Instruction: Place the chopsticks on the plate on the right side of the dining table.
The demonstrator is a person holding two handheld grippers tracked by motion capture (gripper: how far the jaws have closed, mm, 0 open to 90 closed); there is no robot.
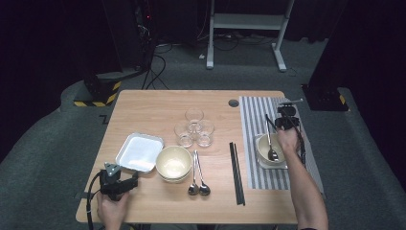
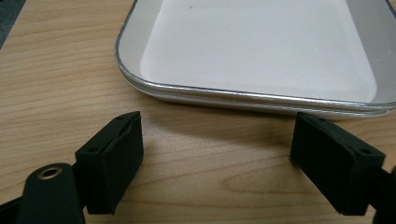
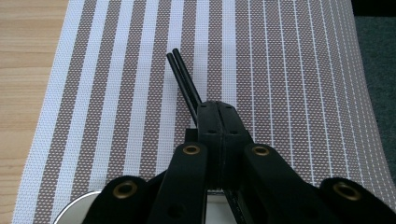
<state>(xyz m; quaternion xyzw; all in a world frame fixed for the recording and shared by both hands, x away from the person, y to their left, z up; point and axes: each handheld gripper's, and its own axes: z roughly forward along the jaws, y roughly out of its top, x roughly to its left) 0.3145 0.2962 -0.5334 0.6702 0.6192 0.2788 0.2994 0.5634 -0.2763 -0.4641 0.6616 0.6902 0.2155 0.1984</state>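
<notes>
My right gripper (image 3: 219,109) clamps a pair of black chopsticks (image 3: 184,81) above the striped placemat (image 3: 280,70) beside the bowl (image 1: 263,148), while my left gripper (image 2: 217,158) rests with jaws apart before the white tray (image 2: 252,46).

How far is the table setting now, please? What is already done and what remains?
Done: bowl with a spoon stands on the striped mat. In hand: right gripper is shut on black chopsticks above the mat. Left: probably tray, second bowl, glasses.
</notes>
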